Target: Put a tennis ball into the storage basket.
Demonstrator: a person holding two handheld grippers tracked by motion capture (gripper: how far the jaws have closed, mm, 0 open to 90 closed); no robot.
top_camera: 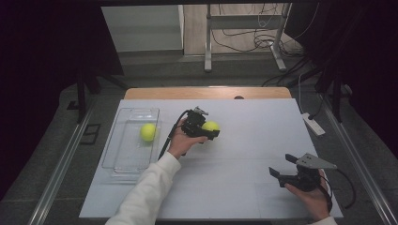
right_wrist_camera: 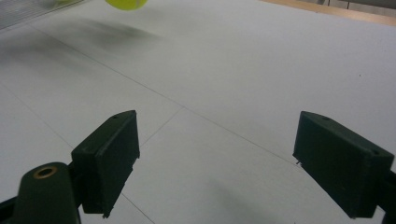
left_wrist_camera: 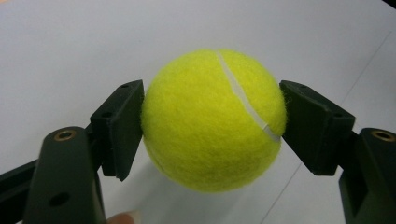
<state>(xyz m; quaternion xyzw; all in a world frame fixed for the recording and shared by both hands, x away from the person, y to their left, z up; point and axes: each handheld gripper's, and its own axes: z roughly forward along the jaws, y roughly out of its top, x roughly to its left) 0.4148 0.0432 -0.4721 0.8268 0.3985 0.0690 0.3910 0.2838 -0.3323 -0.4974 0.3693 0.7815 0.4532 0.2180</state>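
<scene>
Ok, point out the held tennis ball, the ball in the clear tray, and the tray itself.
held tennis ball (left_wrist_camera: 212,121), left gripper view, middle of its felt.
ball in the tray (top_camera: 148,132), high view, its centre.
clear tray (top_camera: 123,161), high view, bare floor near its front.

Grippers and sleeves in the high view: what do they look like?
Both are black two-jaw tools with blocky rectangular pads. The left claw trails a black cable; the right claw carries a grey three-cornered plate on top. The left forearm wears a white long sleeve.
</scene>
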